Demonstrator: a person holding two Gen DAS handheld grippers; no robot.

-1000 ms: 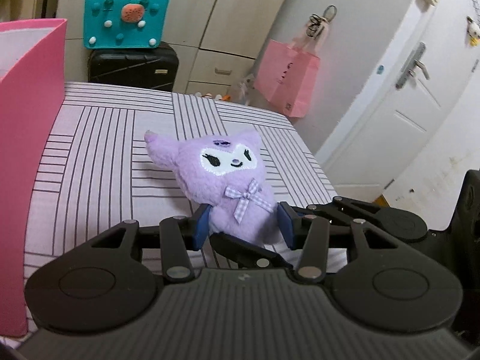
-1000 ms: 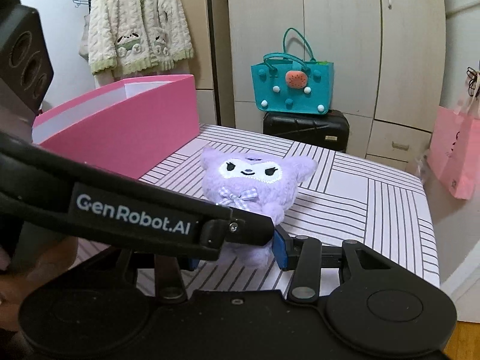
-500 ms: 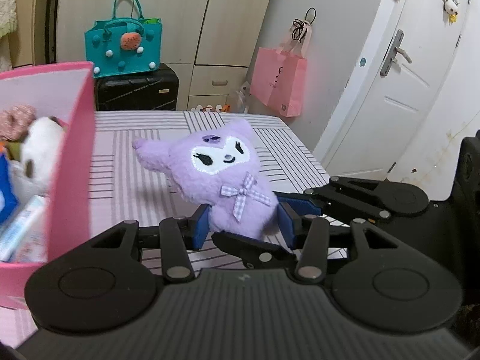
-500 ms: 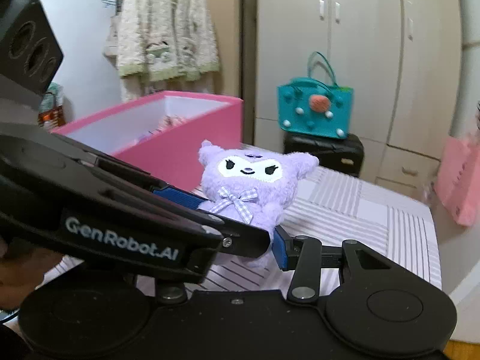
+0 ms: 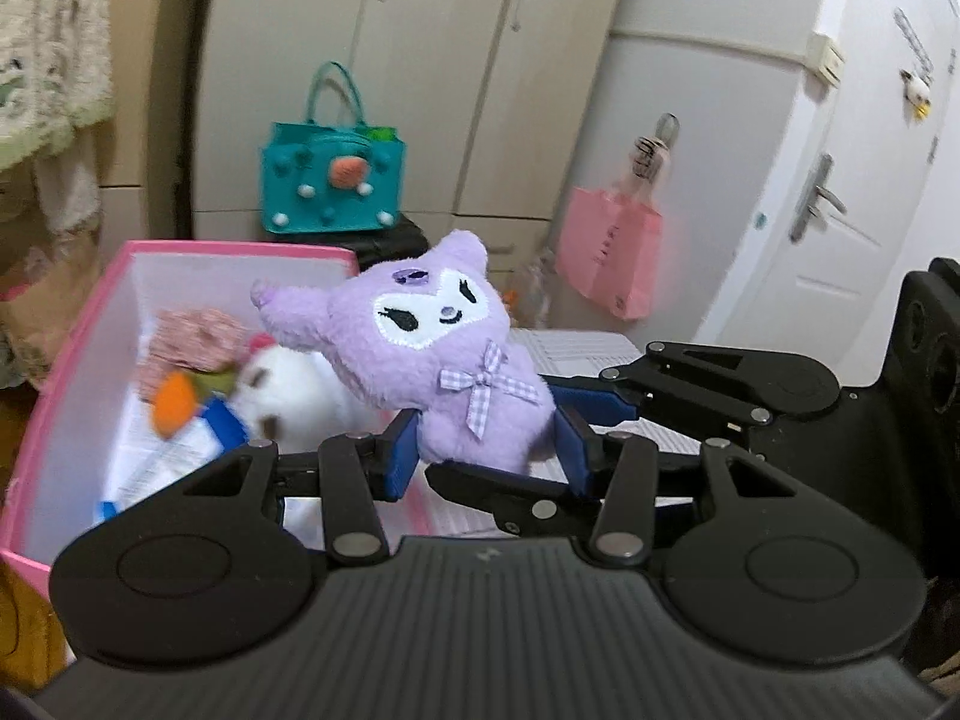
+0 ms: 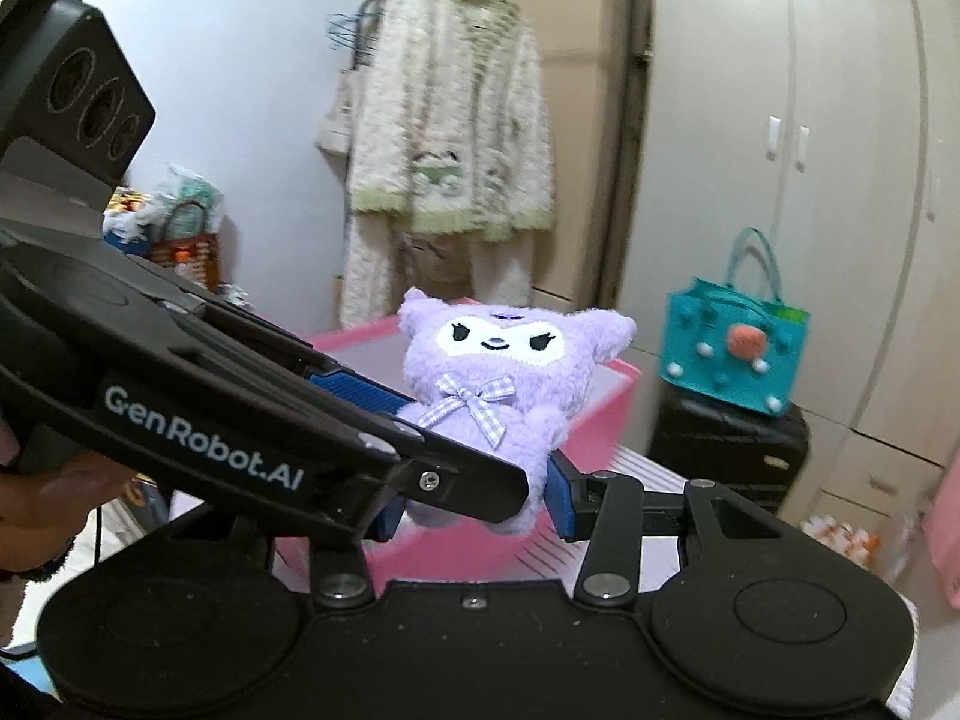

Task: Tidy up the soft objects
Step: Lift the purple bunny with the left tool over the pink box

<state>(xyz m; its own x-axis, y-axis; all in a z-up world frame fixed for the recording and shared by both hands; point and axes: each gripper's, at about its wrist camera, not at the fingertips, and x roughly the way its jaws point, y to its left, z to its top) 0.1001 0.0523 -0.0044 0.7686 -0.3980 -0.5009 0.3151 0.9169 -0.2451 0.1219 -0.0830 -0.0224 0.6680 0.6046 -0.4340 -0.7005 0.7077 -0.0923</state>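
I have the purple plush toy with the gingham bow point(image 5: 456, 360) pinched at its base by both the left gripper point(image 5: 486, 450) and right gripper point(image 6: 465, 501), upright, above the near edge of the pink storage box point(image 5: 78, 324). The box interior lies forward-left.

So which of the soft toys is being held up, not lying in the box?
The purple plush, pinched at its body between both grippers; the white plush lies inside the pink box.
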